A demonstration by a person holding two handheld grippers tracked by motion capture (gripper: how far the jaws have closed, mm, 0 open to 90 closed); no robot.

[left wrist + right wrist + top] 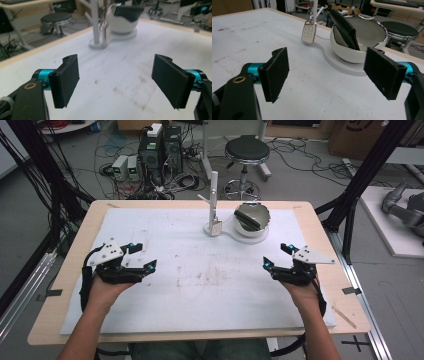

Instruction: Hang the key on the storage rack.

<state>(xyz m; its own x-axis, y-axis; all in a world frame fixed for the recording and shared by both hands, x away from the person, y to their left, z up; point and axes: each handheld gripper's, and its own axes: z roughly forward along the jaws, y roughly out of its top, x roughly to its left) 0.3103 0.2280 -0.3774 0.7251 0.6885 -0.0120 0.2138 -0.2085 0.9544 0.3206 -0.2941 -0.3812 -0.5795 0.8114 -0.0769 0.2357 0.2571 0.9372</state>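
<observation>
Ahead of both pairs of jaws, at the far middle of the counter [75,270], a white stand [235,236] carries a car key [216,227] hanging from its upright post [214,195] and a white bowl [255,222] with a dark wallet [251,216] leaning inside. The key dangles just beside the post, close above the stand's base, with the bowl next to it on the same base.

Well short of the stand, the left gripper [140,257] hovers over the white mat [200,285], its jaws spread wide with nothing between them; its own camera shows bare, stained mat in the gap and the stand farther off, beyond the jaw tips. The right gripper [277,257] sits at the opposite side of the mat, jaws likewise parted and empty; through them, in its own camera, the key [308,32] hangs to the left and the bowl [359,37] with the wallet [344,28] stands to the right. The two grippers are well apart, one on each side of the stand.

Beyond the counter stand a round stool [247,150] and computer towers [160,150] amid floor cables.
</observation>
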